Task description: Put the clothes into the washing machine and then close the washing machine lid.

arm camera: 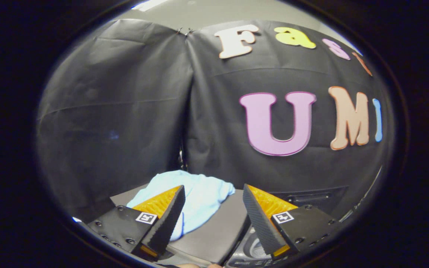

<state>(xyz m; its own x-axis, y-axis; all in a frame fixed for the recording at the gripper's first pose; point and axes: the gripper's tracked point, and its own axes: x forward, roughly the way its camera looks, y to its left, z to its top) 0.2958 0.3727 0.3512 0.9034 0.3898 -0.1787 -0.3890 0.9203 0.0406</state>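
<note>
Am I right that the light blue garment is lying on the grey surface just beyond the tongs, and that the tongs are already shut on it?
Not quite: in the gripper view the tongs are open, their fingers spread apart with nothing pressed between them. The rest holds: the light blue garment lies on the grey surface just beyond them.
</note>
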